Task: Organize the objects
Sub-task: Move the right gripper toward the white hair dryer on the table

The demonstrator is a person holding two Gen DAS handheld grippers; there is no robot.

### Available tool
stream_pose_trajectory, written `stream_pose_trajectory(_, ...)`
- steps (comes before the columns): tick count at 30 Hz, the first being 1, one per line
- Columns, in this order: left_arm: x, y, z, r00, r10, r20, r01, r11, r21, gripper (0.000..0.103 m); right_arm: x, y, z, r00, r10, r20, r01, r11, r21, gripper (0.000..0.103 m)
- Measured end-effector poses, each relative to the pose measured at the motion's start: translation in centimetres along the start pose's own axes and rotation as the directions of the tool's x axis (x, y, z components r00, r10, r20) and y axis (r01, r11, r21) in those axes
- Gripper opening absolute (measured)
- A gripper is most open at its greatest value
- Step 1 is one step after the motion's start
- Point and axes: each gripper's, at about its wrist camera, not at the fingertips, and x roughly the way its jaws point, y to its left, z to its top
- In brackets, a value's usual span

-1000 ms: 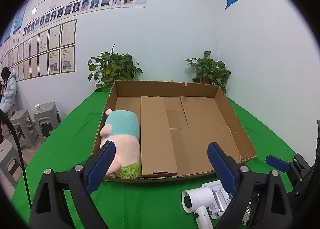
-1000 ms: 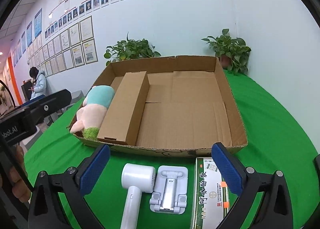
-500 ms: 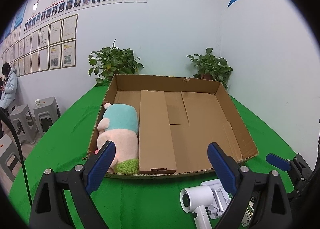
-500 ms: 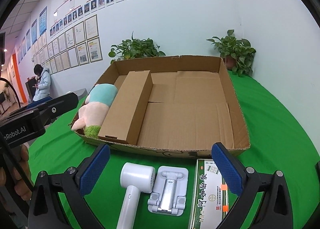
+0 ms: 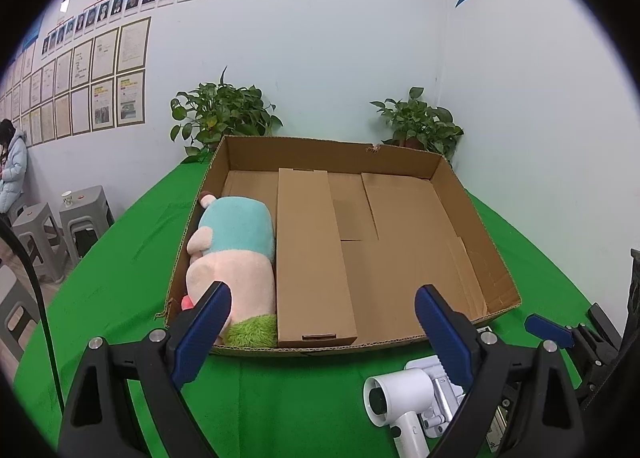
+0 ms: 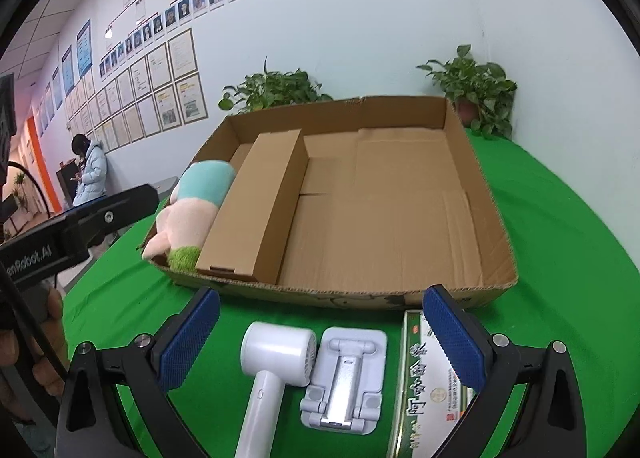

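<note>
I held both the left gripper and right gripper wide and empty before the cardboard box, the hair dryer waiting just outside its front wall.

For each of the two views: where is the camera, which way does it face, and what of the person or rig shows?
Left wrist: on the left gripper, facing the cardboard tray; own open fingers, right gripper's fingertip at right.
Right wrist: on the right gripper, above the hair dryer; own open fingers, left gripper body and hand at left.
Shared: tray, plush toy, hair dryer.
</note>
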Motion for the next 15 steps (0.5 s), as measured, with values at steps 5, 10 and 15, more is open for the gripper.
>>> stream_pose_trajectory(5,0.8,0.5,-0.3,0.999,-0.03,-0.028,0.03,0.999,-0.014,0.094,0.5,0.5,-1.2,0.998,0.055,-0.017,-0.055,0.999,-0.002,0.102)
stream_pose_trajectory(10,2.2,0.5,-1.4,0.986,-0.11,-0.125,0.108,0.994,-0.021,0.094,0.5,0.7,-2.8,0.992,0.121,-0.04,-0.122,0.992,-0.033,0.101)
stream_pose_trajectory(15,2.8,0.5,-3.1,0.963,-0.188,-0.193,0.182,0.982,-0.047,0.094,-1.0,-1.8,-4.4,0.989,0.138,-0.052,-0.137,0.99,0.018,0.098)
